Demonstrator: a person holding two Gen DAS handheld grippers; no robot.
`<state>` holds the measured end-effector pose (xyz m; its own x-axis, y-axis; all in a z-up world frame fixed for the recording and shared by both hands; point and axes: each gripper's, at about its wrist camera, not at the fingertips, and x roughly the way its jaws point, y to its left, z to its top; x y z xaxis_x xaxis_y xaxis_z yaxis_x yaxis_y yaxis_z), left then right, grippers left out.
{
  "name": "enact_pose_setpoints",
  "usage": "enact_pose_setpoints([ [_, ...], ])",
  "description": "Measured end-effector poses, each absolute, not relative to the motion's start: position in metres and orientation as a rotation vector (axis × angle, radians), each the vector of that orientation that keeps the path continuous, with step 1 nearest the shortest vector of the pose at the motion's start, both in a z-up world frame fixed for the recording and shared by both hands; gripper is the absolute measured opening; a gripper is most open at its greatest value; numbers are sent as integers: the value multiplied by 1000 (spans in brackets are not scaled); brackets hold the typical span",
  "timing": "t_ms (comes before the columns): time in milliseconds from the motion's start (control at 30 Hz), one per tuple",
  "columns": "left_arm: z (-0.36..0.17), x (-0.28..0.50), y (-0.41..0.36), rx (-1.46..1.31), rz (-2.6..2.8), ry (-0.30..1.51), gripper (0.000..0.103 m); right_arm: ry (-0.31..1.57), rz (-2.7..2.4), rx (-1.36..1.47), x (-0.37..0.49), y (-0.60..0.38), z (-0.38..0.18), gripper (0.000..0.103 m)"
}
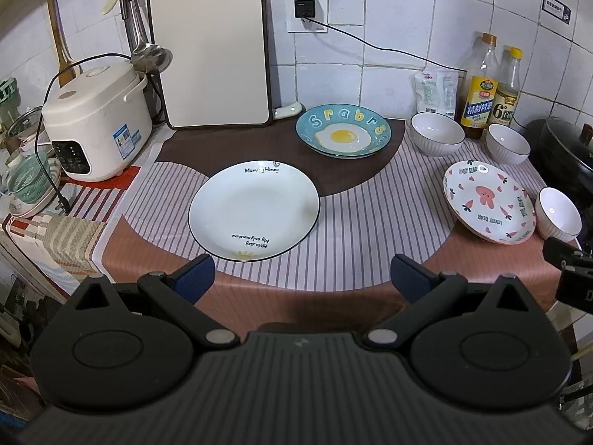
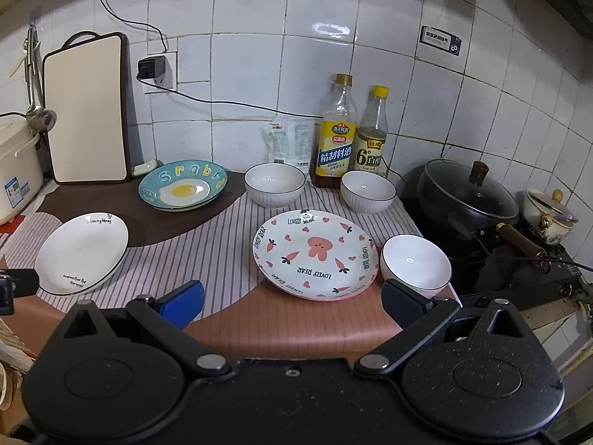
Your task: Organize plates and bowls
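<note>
Both grippers are held low at the near edge of the counter: the left gripper [image 1: 302,278] is seen with its blue-padded jaws spread wide and nothing between them, and the right gripper [image 2: 292,300] is likewise wide open and empty. Behind them, a striped cloth [image 1: 355,230] is spread over the counter. On the left, a white rice cooker [image 1: 92,126] is placed beside an upright cutting board [image 1: 211,48]. A lidded black pan [image 2: 467,193] is seen on the stove at the right. A white plate [image 1: 254,209] with black lettering is set just ahead of the left gripper. A pink rabbit-print plate [image 2: 315,254] lies ahead of the right gripper, and a white bowl [image 2: 417,267] is set just beside it. A blue fried-egg plate [image 1: 343,135] is stacked on another plate near the wall. Two further white bowls [image 2: 274,183] [image 2: 368,191] are placed before two sauce bottles [image 2: 335,137].
</note>
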<state>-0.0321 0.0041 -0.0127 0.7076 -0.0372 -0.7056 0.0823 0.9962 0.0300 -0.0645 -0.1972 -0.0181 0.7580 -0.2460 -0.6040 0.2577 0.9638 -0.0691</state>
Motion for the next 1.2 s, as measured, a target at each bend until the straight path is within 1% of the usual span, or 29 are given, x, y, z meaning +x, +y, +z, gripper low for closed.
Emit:
enact_pose_setpoints([
  [567,-17,-38,2,66,-96,711,103,629,-285,-30,-68,-193,-25,103],
  [767,-19,-32,9,10,-129,730,103,596,-210,7,-63,-195,-29,103],
  [867,-16,-27,15,15,-113,703,103,558,-150,-11,-54,-189,-30,103],
  [1067,-14,-8,35,45,-101,633,103,405,93,6,-29,-174,-38,103],
  [1200,-31,18,57,56,-40,638,102,453,189,58,12,-158,-61,102],
])
